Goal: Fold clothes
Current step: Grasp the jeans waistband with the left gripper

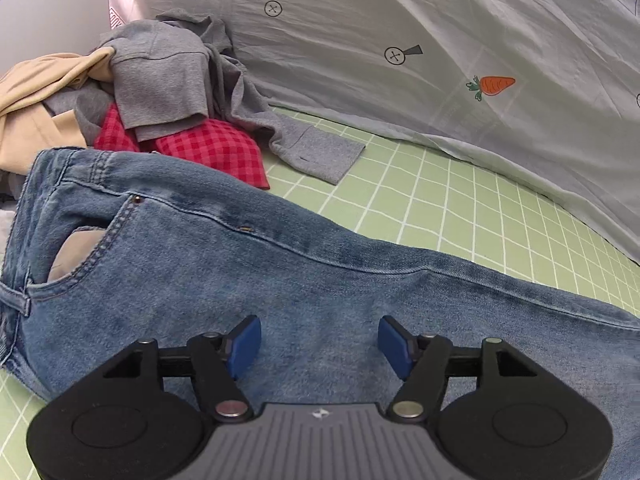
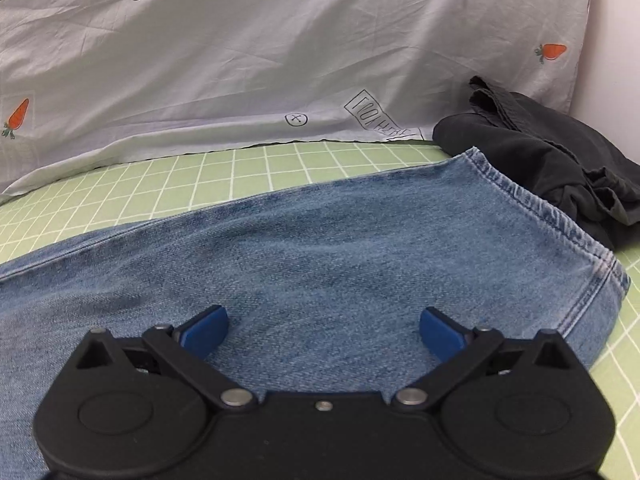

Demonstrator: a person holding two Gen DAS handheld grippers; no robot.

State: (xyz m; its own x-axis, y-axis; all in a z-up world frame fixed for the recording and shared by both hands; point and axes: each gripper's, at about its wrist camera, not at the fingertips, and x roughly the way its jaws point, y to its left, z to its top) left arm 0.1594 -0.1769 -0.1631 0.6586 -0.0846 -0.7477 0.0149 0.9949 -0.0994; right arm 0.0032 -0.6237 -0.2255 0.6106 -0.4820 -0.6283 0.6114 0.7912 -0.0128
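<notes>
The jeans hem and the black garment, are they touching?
Touching. The right wrist view shows the jeans hem lying right against the black garment, overlapping its edge with no green mat visible between them.

one pair of jeans (image 1: pixel 240 264), two grippers, five other garments.

The jeans (image 1: pixel 248 264) are faded mid-blue denim with paler stitching at the hem. Beneath them the mat (image 1: pixel 460 208) is light green with a white grid. At 11 o'clock lie a red checked cloth (image 1: pixel 216 148), a grey top (image 1: pixel 168 76) and a beige garment (image 1: pixel 36 92). The sheet (image 1: pixel 440 40) is pale grey with orange carrots. Both grippers' pads (image 2: pixel 204 332) are blue; a black garment (image 2: pixel 540 160) lies at 2 o'clock.
</notes>
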